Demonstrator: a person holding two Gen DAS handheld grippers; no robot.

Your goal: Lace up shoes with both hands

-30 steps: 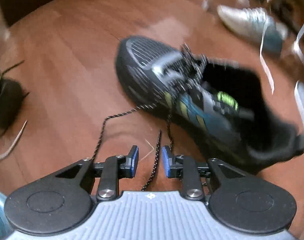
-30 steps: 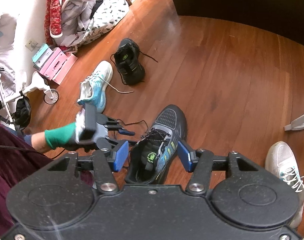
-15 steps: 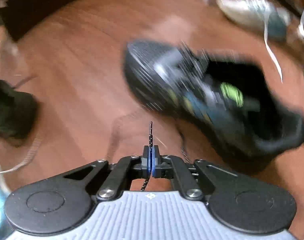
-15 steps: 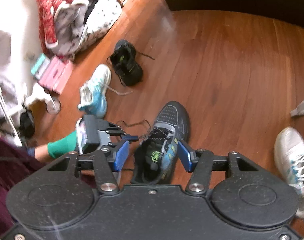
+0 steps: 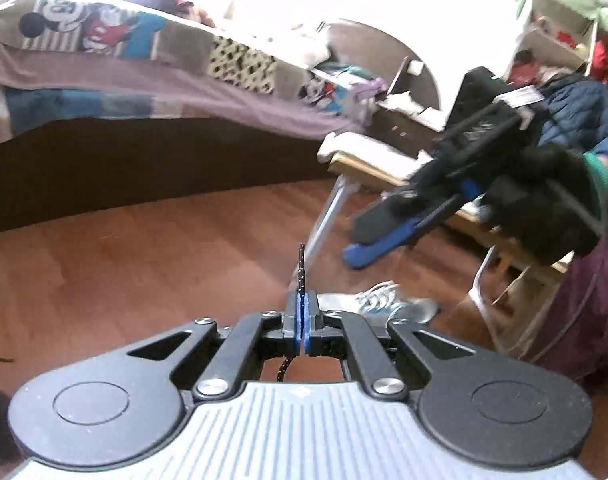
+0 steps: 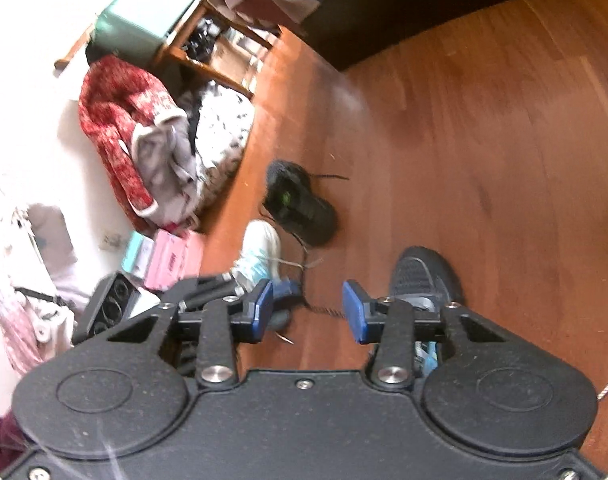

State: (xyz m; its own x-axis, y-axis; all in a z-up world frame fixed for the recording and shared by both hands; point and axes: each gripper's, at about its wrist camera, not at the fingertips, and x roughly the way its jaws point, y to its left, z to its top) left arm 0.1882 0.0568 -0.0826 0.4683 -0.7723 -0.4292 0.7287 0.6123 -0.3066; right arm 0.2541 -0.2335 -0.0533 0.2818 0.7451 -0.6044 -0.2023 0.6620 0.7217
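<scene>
Between my left jaws [image 5: 302, 326], clamped together, the lace [image 5: 301, 268] tip stands upright; its strand runs crosswise between my closing, empty right jaws [image 6: 307, 310] toward the shoe [image 6: 421, 276] beyond them.

Blown-out upper glare, motion blur, fisheye-bent edges.

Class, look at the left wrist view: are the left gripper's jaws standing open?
No, the left gripper is shut on the speckled black lace, whose tip sticks up above the blue pads.
</scene>
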